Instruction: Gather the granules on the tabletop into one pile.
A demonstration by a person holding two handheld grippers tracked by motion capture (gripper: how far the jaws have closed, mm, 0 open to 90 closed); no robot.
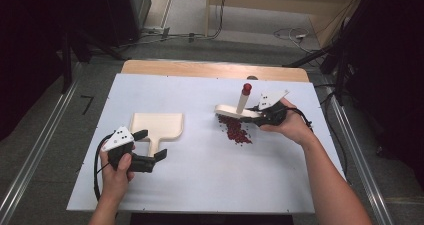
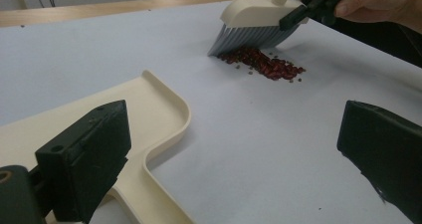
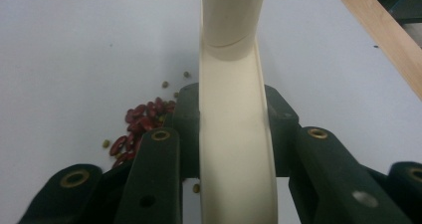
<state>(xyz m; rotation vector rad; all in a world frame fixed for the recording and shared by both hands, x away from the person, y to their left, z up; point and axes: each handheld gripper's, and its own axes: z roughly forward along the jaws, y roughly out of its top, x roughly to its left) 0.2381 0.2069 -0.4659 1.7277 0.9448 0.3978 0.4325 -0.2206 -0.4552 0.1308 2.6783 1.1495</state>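
A: Brush (image 1: 237, 110) first. Where does it sit?
B: On the right half of the white tabletop (image 1: 200, 185), its cream head low and running across the tabletop in the high view, grey bristles (image 2: 249, 37) down at the edge of the beans (image 1: 235, 130).

A: Which way does the handle go?
B: Up and a little away from the person, ending in a red tip (image 1: 247, 88). So the long axis of the handle stands nearly upright, while the head lies almost level.

A: And the right tongs (image 1: 260, 116)?
B: They clamp the cream head from both sides. In the right gripper view the two black jaws press against its flanks, with the handle rising straight ahead of them. The hand comes in from the right end of the head.

A: The beans?
B: A small heap of dark red ones, with a few loose greenish ones (image 3: 164, 84), lies just under and toward the person from the bristles.

A: The dustpan (image 1: 157, 127)?
B: Cream, flat on the left half, its handle pointing toward the person, well apart from the brush.

A: Left tongs (image 1: 152, 147)?
B: Jaws wide and holding nothing, one jaw above the dustpan handle (image 2: 144, 194), the other over bare tabletop beside it.
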